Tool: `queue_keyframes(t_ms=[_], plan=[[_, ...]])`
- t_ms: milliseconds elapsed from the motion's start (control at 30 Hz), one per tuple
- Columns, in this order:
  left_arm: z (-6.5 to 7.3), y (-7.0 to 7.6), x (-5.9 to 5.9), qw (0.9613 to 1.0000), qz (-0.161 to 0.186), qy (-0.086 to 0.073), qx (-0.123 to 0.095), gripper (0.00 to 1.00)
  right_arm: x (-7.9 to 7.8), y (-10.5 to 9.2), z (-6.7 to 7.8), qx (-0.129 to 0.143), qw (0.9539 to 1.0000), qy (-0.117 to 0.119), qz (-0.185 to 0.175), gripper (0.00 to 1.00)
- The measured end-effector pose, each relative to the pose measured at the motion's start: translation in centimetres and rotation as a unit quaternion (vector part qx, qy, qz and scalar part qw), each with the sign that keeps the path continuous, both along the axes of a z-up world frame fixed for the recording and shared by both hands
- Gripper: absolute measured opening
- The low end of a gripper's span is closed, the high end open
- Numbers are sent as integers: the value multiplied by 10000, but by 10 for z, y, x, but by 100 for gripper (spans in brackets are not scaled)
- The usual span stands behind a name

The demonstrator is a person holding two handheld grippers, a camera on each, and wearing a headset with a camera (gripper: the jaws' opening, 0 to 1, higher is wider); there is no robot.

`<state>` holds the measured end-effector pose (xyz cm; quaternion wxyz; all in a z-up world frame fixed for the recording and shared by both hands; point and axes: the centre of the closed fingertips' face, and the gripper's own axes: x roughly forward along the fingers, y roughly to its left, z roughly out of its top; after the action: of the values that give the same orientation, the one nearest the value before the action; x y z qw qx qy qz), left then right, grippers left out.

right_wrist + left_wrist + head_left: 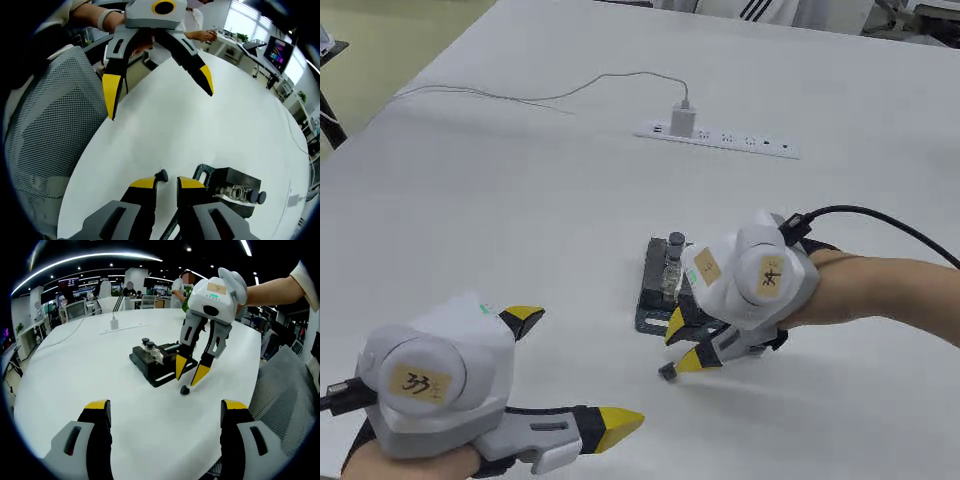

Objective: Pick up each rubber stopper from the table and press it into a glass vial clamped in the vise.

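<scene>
Where visible, white table beneath ceiling lights.

White table, top matte and flat. White power strip lay flat toward far side. White charger stood plugged in near strip's left end. Thin cable trailed from charger across top toward far left edge. Black vise sat nearer, well apart from strip. One dark rubber stopper lay loose on top, just beside vise.
</scene>
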<state>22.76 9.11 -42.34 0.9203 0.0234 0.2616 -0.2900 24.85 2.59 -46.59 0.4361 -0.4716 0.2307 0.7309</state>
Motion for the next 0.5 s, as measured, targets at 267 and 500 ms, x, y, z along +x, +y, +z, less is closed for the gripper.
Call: queue_keyframes(t_ms=[267,500], plan=[[0,1,0,10000,19,-1,-14,89,-1,-1,-4,-105,9996,-96,258,6],[0,2,0,10000,26,3,-23,89,-1,-1,-5,-133,9991,-130,377,2]])
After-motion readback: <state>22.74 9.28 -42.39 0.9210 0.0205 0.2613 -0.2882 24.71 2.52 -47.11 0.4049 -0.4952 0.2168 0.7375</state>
